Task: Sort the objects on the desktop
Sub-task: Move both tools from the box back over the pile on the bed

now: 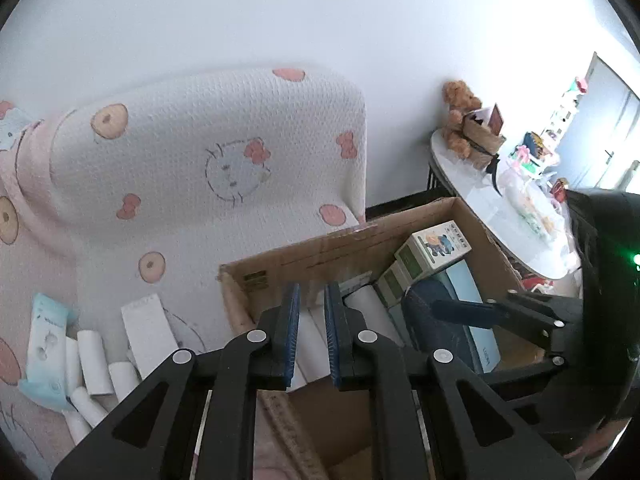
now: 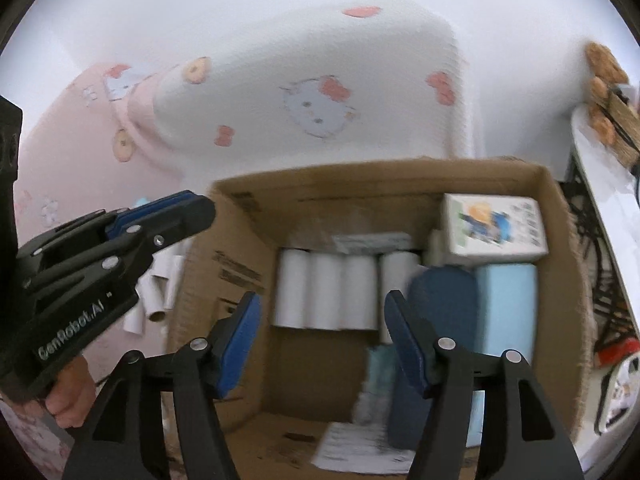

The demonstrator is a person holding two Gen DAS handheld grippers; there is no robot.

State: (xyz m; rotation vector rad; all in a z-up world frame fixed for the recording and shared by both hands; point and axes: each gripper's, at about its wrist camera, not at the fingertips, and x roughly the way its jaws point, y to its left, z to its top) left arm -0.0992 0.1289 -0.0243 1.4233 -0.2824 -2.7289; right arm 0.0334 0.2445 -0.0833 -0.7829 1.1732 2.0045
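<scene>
1. We see a white wall (image 1: 280, 12) behind a sofa (image 1: 208, 152) in a white and pink cover printed with Hello Kitty faces, bows and doughnuts.
2. A round white bench (image 1: 480, 200), seen fully only by the left wrist camera, carries a brown teddy bear (image 1: 458, 116), a woven basket (image 1: 482, 140) and blurred trinkets.
3. The open cardboard box (image 2: 248, 248) sits on the sofa seat, holding white paper rolls (image 2: 326, 294) in a row, a pale blue box (image 2: 506, 308), a dark blue item (image 2: 440, 300) and a carton printed with a cartoon figure (image 2: 496, 228); its writing is too blurred to read.
4. The left gripper (image 1: 312, 336) reads "GenRobot.AI" in the right view; its fingers (image 1: 290, 332) are nearly together, grasping nothing.
5. The right gripper (image 2: 320, 344) hangs over the box, fingers (image 2: 404, 344) released and wide apart, empty.
6. More rolls (image 1: 94, 356), a white packet (image 1: 148, 332) and a light blue wipes pack (image 1: 46, 344) lie on the seat left of the box.
</scene>
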